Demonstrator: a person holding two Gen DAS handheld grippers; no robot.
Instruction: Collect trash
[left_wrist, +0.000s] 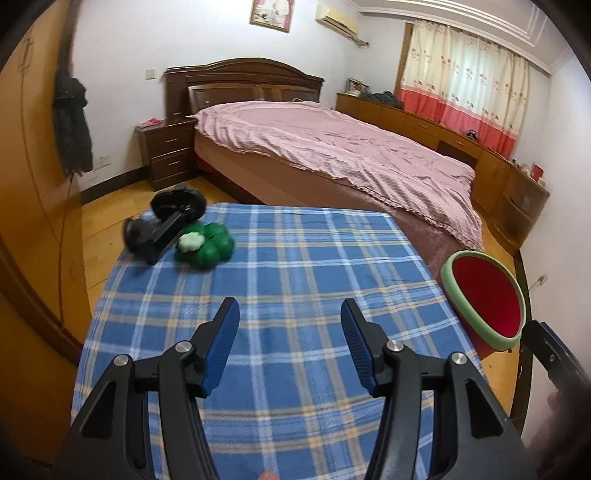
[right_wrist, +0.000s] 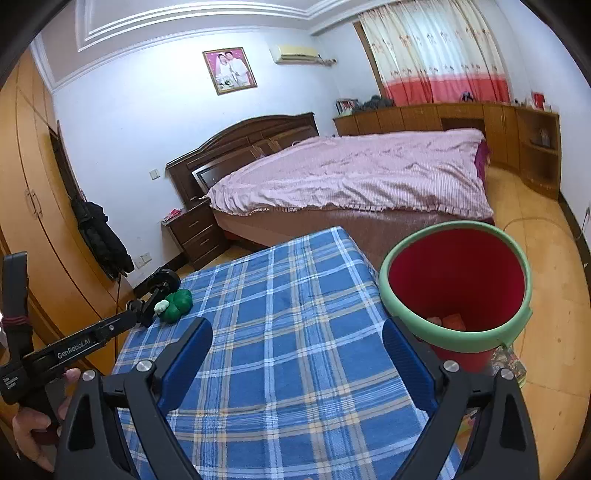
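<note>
- The left gripper (left_wrist: 290, 345) is hovering over the near part of the table (left_wrist: 295, 258), fingers spread and pinching nothing.
- The right gripper (right_wrist: 297, 363) is gaping wide and empty — its jaws flanking bare cloth.
- The red bin (right_wrist: 456, 291) is standing off the table's right edge, scraps already inside.
- The green clover-shaped piece (left_wrist: 207, 245) is lying at the far left corner — likely next; approach low and straddle it squarely.

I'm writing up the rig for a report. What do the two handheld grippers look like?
Both the left gripper and the right gripper have matte black angular plastic arms with silver round pivot bolts and ribbed blue pads. In the right wrist view, the left gripper's black body carries white "GenRobot.AI" lettering and a dark red band.
</note>
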